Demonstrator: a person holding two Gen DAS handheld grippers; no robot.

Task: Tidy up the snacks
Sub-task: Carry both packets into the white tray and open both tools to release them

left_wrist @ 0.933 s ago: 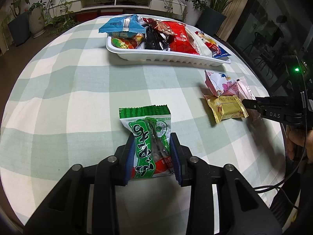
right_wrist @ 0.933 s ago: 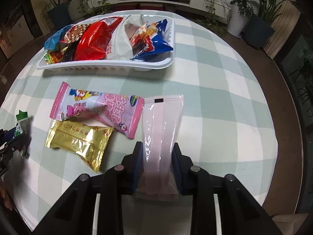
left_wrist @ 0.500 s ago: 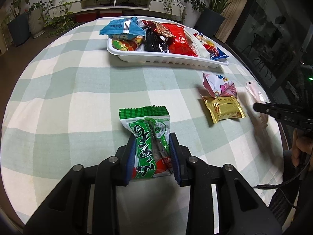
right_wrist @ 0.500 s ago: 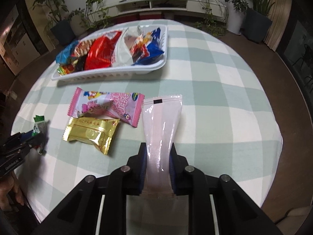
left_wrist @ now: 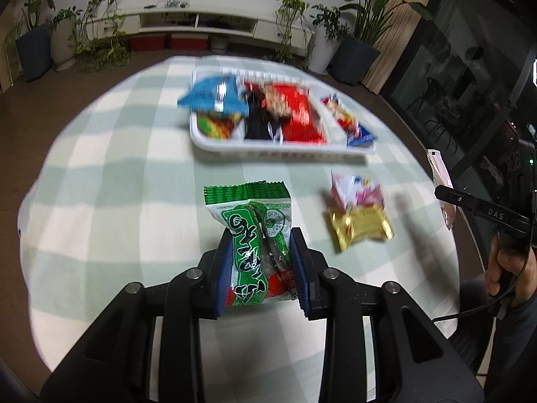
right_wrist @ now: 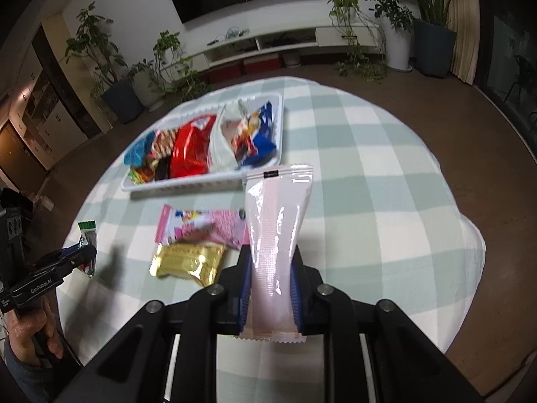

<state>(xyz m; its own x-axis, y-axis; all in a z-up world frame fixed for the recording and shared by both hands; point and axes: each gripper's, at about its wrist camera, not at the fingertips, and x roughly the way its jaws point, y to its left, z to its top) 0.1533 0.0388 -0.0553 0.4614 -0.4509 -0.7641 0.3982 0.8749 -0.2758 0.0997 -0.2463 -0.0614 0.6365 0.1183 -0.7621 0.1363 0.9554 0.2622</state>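
Tray snacks (left_wrist: 268, 117) motion-blurred in left view, gold packet (left_wrist: 360, 226) smeared, labels unreadable

Snack-filled tray (right_wrist: 188, 188) sits on the table (right_wrist: 386, 201); nearer the camera than the tray, two wrapped snacks (right_wrist: 204, 226) lie touching on the table.

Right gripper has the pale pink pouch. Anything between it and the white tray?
Nothing upright blocks it. The pale pink pouch is lifted in the right gripper; the pink wrapper and gold packet lie flat on the cloth, left of the line to the white tray.
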